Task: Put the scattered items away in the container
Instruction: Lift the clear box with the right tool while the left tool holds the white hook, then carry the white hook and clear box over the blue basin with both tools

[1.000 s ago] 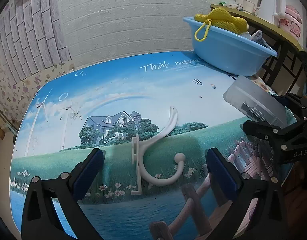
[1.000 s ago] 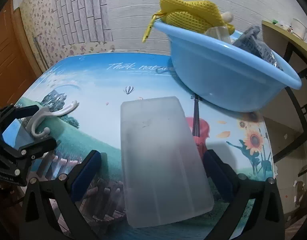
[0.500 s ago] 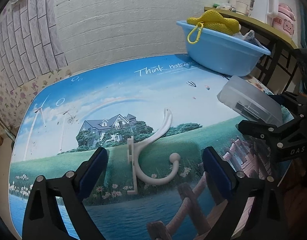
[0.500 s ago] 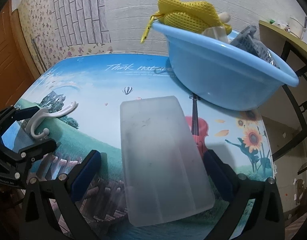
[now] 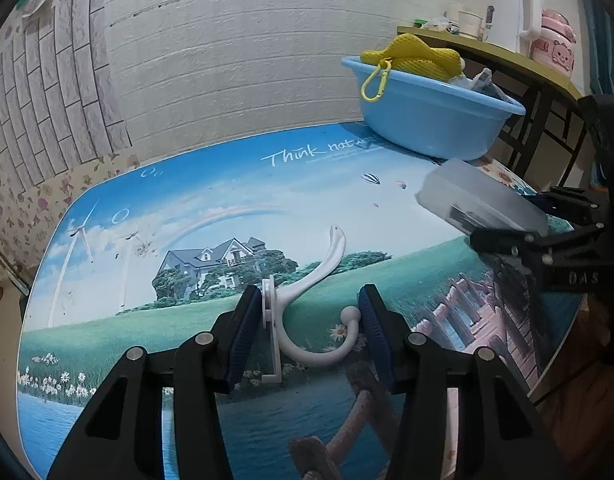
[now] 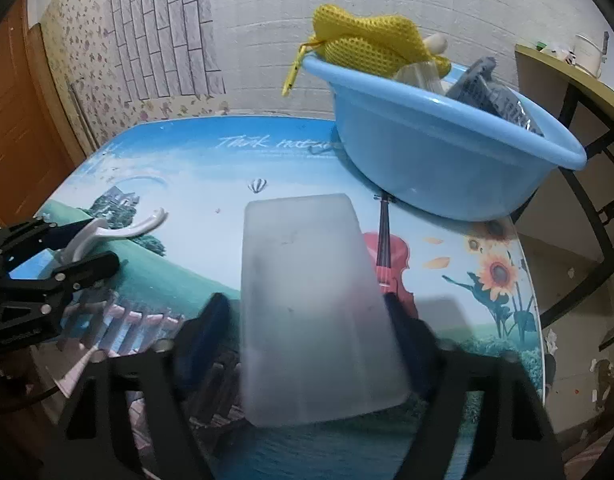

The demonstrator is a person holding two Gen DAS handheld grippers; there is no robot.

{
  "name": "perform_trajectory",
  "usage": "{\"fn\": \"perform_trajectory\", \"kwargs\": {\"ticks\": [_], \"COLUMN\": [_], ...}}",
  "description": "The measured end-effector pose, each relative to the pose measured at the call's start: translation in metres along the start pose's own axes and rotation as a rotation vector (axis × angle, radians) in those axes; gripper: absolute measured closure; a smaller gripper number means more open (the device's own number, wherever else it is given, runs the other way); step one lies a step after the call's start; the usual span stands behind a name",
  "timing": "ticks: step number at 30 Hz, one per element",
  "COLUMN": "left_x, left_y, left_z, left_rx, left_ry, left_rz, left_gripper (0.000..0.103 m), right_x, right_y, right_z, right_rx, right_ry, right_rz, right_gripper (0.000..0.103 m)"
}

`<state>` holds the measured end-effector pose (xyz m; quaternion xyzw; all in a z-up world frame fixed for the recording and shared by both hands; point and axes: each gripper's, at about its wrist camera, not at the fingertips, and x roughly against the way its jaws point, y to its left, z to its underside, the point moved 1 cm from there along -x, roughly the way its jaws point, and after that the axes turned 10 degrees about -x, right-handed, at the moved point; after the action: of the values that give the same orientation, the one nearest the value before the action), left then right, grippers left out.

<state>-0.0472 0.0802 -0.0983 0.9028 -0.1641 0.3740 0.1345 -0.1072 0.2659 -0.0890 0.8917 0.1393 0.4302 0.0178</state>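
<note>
A white coat hook [image 5: 307,284] lies on the picture-printed table [image 5: 227,200]. My left gripper [image 5: 309,308] is closing around the hook: one blue pad meets its back plate, the other its ball end. In the right wrist view the same hook [image 6: 139,226] sits between the left gripper's [image 6: 95,242] black fingers. A frosted plastic box [image 6: 303,280] lies between the blurred, closing jaws of my right gripper [image 6: 307,308], with a thin gap at its left side. The blue basin [image 6: 427,152] stands behind, holding a yellow mesh bag [image 6: 367,40] and other items.
The basin [image 5: 423,128] sits at the table's far right corner. Beside it is a yellow-topped shelf with a white kettle [image 5: 511,8] and a pink pot [image 5: 555,48]. A brick-patterned wall runs along the back. An orange door [image 6: 11,120] stands far left.
Both grippers' jaws have narrowed from wide open. The left pads now sit against the hook's sides. The right pads have drawn in close to the box.
</note>
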Motion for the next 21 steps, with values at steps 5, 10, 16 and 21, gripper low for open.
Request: {"fn": "perform_trajectory", "kwargs": {"ticks": [5, 10, 16, 21], "left_x": [0.003, 0.012, 0.022, 0.032], "left_y": [-0.003, 0.007, 0.017, 0.018], "left_z": [-0.005, -0.015, -0.031, -0.05], "left_rx": [-0.008, 0.061, 0.105, 0.101], "left_ry": [0.008, 0.001, -0.008, -0.042], "left_rz": [-0.005, 0.02, 0.019, 0.012], "left_gripper": [0.053, 0.053, 0.053, 0.053], "right_x": [0.004, 0.014, 0.03, 0.048], "right_y": [-0.005, 0.001, 0.005, 0.013], "right_z": [-0.002, -0.005, -0.019, -0.032], "right_rx": [-0.03, 0.003, -0.006, 0.022], "right_ry": [0.0, -0.03, -0.045, -0.085], "right_rz": [-0.031, -0.033, -0.096, -0.128], "right_gripper": [0.042, 0.042, 0.042, 0.042]}}
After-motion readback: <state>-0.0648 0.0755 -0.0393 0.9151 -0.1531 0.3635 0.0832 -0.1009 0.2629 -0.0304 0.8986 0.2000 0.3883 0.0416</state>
